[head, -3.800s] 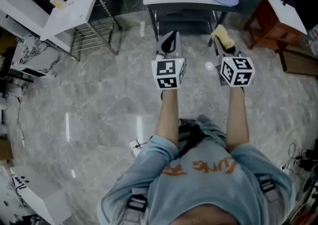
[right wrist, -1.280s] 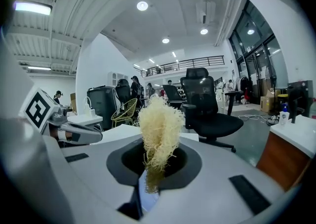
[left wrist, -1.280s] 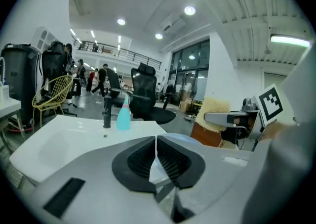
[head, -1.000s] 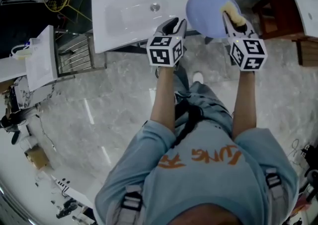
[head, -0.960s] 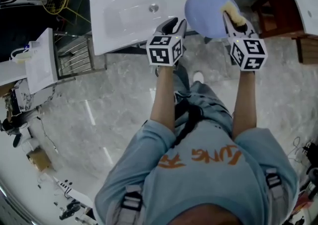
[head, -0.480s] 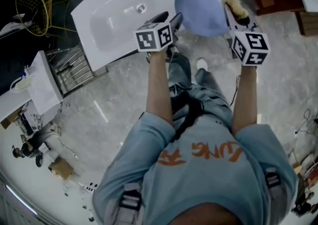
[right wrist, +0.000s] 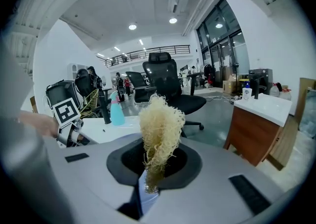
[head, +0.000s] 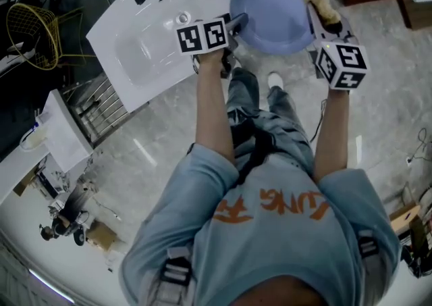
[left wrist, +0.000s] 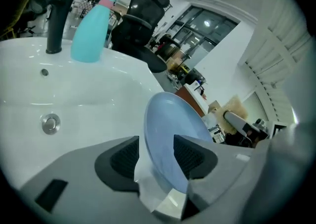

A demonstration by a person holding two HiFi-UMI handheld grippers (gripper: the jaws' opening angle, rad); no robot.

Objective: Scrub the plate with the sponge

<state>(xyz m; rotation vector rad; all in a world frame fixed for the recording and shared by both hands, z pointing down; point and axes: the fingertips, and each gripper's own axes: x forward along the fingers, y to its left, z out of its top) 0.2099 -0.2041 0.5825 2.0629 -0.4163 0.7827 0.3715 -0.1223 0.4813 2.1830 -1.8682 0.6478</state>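
One blue plate (head: 273, 4) is seen at the right end of the white washbasin (head: 135, 55), presumably so placed that its near rim can be steadied for scrubbing. That rim is straddled by the jaws of the left gripper (left wrist: 155, 155), which have just been opening and stand wide, with no clamp made on it. The yellow fibrous sponge (right wrist: 159, 129) is pinched upright in the right gripper (right wrist: 154, 163) at the plate's right rim, judged ready for wiping.
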